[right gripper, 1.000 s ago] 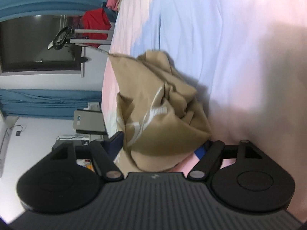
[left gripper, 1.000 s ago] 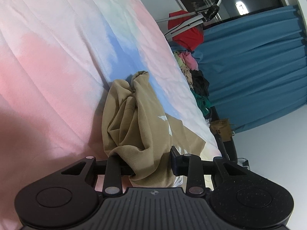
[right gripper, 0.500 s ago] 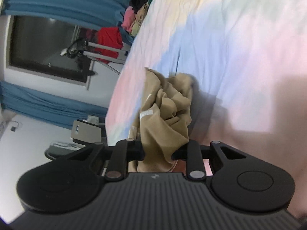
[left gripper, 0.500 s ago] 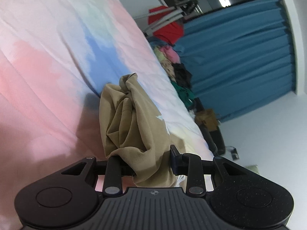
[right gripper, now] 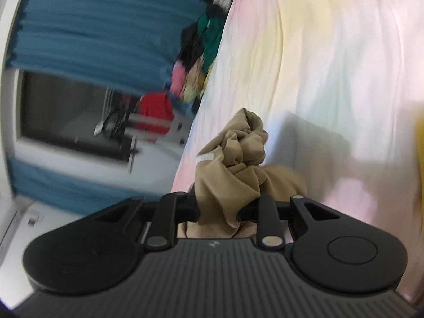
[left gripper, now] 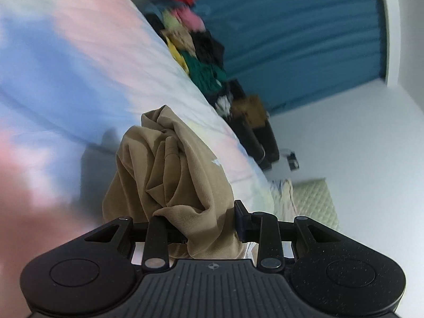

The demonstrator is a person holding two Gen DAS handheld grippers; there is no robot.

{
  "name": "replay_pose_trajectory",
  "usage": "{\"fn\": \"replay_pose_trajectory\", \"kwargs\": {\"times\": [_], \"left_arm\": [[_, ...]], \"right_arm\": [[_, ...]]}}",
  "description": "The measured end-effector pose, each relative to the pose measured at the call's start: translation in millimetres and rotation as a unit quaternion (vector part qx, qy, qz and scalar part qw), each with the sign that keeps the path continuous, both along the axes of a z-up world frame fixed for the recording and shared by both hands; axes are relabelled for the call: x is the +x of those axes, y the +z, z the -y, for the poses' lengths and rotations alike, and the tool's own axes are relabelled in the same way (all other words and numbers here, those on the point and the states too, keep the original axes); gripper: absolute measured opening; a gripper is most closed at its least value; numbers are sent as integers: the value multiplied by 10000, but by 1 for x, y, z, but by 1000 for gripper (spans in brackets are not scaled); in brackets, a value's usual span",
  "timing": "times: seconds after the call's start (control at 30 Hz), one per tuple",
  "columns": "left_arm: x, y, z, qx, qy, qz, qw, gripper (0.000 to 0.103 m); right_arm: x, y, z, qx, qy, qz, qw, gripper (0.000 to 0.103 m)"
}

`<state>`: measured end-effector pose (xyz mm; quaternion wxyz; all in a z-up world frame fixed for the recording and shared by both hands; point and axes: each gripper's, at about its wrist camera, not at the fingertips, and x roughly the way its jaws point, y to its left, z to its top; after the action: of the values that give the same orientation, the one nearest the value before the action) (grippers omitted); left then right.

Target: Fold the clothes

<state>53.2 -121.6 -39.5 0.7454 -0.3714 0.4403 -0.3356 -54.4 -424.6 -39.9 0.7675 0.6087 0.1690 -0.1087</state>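
A tan garment point(left gripper: 169, 175) with a white print hangs bunched above the pastel bedsheet point(left gripper: 69, 79). My left gripper point(left gripper: 209, 225) is shut on one gathered part of it, with cloth squeezed between the black fingers. In the right wrist view the same tan garment point(right gripper: 233, 169) is crumpled into a knot, and my right gripper point(right gripper: 218, 209) is shut on a fold of it. White lettering shows on the fabric near the left finger. Both views are blurred by motion.
A heap of mixed clothes point(left gripper: 198, 50) lies along the far side of the bed, in front of blue curtains point(left gripper: 291, 34). A red garment point(right gripper: 156, 111) hangs on a rack near a dark window. A quilted pale mat point(left gripper: 312, 198) lies on the floor.
The right gripper closed on the tan garment, having stood wide around it. Both grippers rose and swung, lifting the garment off the sheet; more of the room shows in both views.
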Motion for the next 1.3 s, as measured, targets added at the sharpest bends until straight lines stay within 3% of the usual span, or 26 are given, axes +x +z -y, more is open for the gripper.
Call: {"fn": "replay_pose_trajectory", "kwargs": {"times": [0.13, 0.27, 0.33, 0.43, 0.5, 0.63, 0.8, 0.93, 1.07, 1.13, 1.23, 1.3], "left_arm": [[66, 13, 97, 86, -280, -34, 9996, 33], [128, 26, 185, 67, -419, 470, 9980, 33], [156, 25, 222, -39, -360, 507, 9981, 33], [178, 17, 269, -23, -349, 727, 9967, 34], [185, 2, 290, 187, -477, 794, 9955, 34], [188, -50, 297, 630, -832, 762, 9916, 34], [170, -111, 261, 780, -850, 342, 9927, 34], [153, -140, 243, 1168, -905, 504, 9877, 44], [150, -137, 247, 1687, -1185, 1081, 9725, 65], [148, -128, 245, 1878, -1223, 982, 9696, 77], [135, -96, 244, 2208, -1275, 1113, 9605, 80], [116, -72, 230, 2343, -1328, 1306, 9542, 84]], "right_arm": [[42, 24, 67, -444, -555, -30, 9975, 26], [83, 39, 127, -765, -1076, 102, 9912, 26], [102, 42, 153, -873, -1311, 170, 9874, 26], [125, 31, 179, -1013, -1584, 170, 9820, 26], [132, 13, 191, -1015, -1682, 75, 9805, 26], [138, -39, 196, -926, -1550, -257, 9832, 26], [111, -94, 169, -737, -1329, -544, 9869, 26], [92, -123, 144, -805, -1208, -751, 9866, 27], [88, -126, 142, -630, -1089, -1003, 9870, 32], [87, -115, 145, -482, -1004, -1272, 9856, 35], [76, -89, 141, -412, -886, -1709, 9804, 35], [58, -69, 130, -522, -810, -1651, 9815, 35]]}}
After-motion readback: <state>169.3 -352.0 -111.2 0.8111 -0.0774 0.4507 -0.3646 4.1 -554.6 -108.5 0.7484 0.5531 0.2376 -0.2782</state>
